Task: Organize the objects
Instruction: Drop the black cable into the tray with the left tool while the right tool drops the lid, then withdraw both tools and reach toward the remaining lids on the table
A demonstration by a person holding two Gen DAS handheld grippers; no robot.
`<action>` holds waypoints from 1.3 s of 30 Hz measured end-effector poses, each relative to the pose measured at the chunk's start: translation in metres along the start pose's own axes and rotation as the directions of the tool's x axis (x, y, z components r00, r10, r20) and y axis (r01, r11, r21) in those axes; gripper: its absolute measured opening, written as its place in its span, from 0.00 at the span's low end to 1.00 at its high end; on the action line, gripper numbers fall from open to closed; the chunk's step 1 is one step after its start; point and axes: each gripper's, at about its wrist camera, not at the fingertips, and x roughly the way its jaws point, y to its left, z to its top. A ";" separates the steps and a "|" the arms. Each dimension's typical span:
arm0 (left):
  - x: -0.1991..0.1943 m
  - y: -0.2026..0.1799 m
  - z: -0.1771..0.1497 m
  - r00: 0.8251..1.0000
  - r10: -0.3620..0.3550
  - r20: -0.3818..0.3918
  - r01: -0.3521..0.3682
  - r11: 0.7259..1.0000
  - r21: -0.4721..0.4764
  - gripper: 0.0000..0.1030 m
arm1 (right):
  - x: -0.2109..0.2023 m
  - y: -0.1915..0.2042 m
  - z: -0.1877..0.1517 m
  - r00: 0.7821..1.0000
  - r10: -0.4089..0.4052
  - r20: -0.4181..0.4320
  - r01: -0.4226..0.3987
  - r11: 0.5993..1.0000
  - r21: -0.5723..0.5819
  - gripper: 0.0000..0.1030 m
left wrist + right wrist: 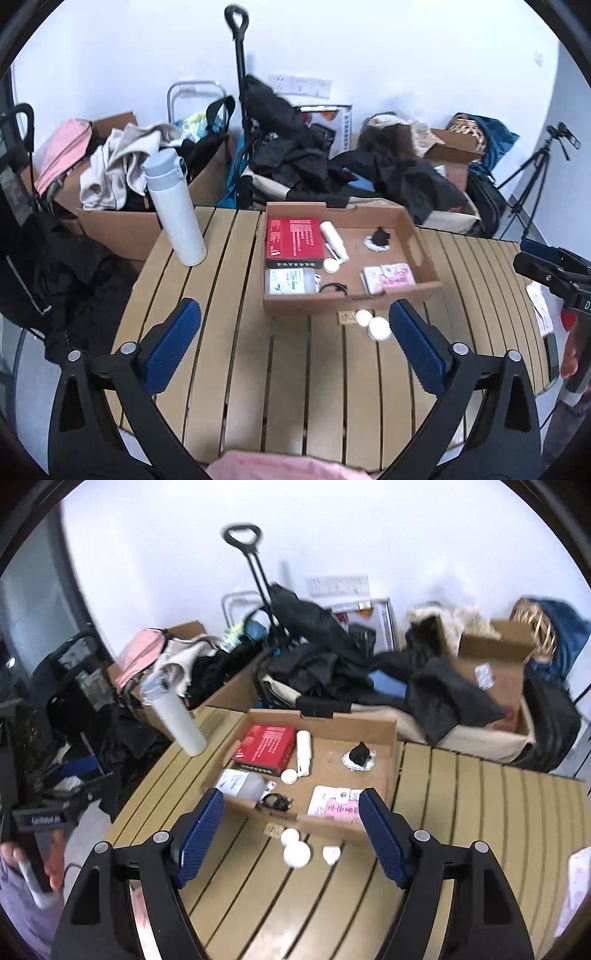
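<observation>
Ahead of the spread, empty left gripper (295,347): shallow brown cardboard tray (424,254), holding a red rectangular box (293,236). Just past the likewise parted, empty right gripper (291,834): small white round jars (296,853) on the slatted tan table (461,812).

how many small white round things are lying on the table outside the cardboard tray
3, all just in front of the tray's near wall: a small cap, a larger round lid touching it, and a smaller piece to their right. The left wrist view shows only two; more may be hidden.
</observation>
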 end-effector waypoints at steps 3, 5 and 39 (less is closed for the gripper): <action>-0.029 -0.010 -0.027 0.999 0.023 0.040 -0.023 1.000 -0.001 1.00 | -0.034 0.013 -0.028 0.999 -0.032 0.037 0.032 0.999 -0.024 0.77; -0.050 -0.016 -0.053 0.996 0.028 0.085 -0.026 1.000 -0.016 1.00 | -0.057 0.023 -0.058 0.997 -0.038 0.071 0.040 0.999 -0.034 0.77; 0.228 -0.086 -0.088 0.946 -0.228 -0.229 0.210 0.972 -0.103 0.55 | 0.072 -0.032 -0.184 0.987 -0.086 -0.134 0.103 0.986 0.132 0.60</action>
